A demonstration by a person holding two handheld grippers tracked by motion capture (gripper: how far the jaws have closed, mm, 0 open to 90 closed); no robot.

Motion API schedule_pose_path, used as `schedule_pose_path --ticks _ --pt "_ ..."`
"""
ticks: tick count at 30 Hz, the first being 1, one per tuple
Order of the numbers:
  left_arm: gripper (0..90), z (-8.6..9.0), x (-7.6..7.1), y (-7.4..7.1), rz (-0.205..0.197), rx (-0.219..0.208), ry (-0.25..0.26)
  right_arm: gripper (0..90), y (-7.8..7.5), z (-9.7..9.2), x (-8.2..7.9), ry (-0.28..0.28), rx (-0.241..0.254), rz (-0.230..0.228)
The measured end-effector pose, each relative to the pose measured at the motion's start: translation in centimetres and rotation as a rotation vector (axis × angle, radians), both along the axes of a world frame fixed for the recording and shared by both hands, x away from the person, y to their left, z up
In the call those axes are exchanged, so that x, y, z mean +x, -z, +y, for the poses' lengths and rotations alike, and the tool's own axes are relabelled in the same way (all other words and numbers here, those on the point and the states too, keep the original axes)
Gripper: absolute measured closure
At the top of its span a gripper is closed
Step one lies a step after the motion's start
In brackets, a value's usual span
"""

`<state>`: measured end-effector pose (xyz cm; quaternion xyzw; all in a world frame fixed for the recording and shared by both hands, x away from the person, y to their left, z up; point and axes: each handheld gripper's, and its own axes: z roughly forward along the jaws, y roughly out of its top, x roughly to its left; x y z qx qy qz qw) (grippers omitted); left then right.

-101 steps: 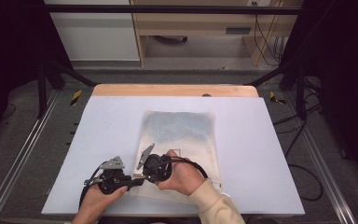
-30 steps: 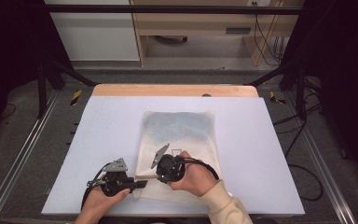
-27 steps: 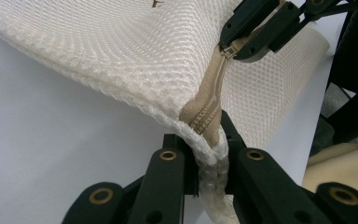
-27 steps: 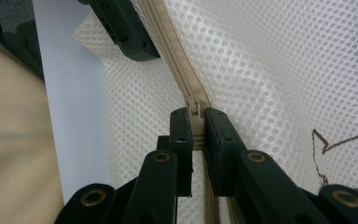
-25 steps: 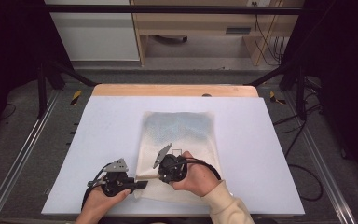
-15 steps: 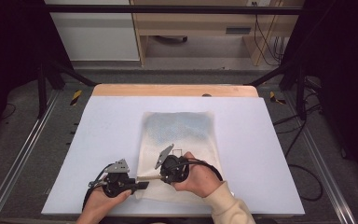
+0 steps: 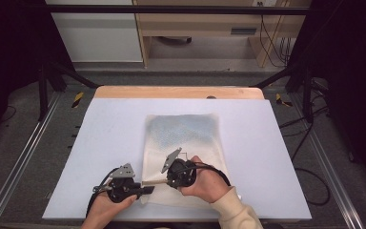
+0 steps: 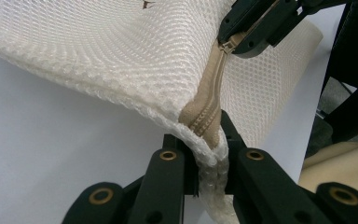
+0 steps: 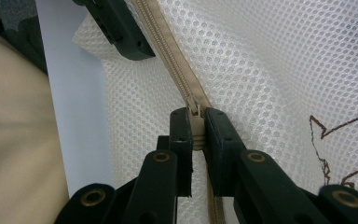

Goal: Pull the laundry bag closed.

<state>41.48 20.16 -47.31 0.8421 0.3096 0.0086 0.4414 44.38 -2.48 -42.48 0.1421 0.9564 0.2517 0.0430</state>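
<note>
High view is showing a white mesh bag point(image 7: 183, 143) lying flat on the pale table point(image 7: 100, 133), its near edge close to the person's side. Both hands are coming in from the bottom edge. The left gripper point(image 7: 145, 190) is sitting at the bag's near left corner, pointing right, and the right gripper point(image 7: 167, 180) is lying just beside it over the near edge of the bag, pointing left toward it. A tan zip point(image 7: 155, 182) is running as a short strip between the two.

Left gripper view is showing the left gripper point(image 8: 209, 163) clamping the corner of the bag point(image 8: 121, 51), where the mesh seam and the end of the zip point(image 8: 209, 107) are bunching between its pads. The corner is lifting a little off the table point(image 8: 51, 154). Farther along the zip, the right gripper point(image 8: 233, 42) is pinching the slider.

Right gripper view is showing the right gripper point(image 9: 196, 135) closing tight on the zip pull point(image 9: 196, 128), with the tan zip point(image 9: 168, 46) running away from it across the mesh point(image 9: 270, 60) toward the left gripper point(image 9: 114, 25) at the top. A thin brown stitched mark point(image 9: 335, 144) is showing on the mesh at the right. A cream sleeve point(image 9: 14, 140) is covering the left of that view.
</note>
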Motion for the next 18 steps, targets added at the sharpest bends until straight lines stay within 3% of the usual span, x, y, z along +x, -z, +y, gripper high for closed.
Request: schedule_pose_path --ticks 18 --pt "83.9 -0.80 -0.03 0.20 -0.006 0.004 0.012 82.0 0.03 -0.58 -0.10 0.014 -0.011 0.003"
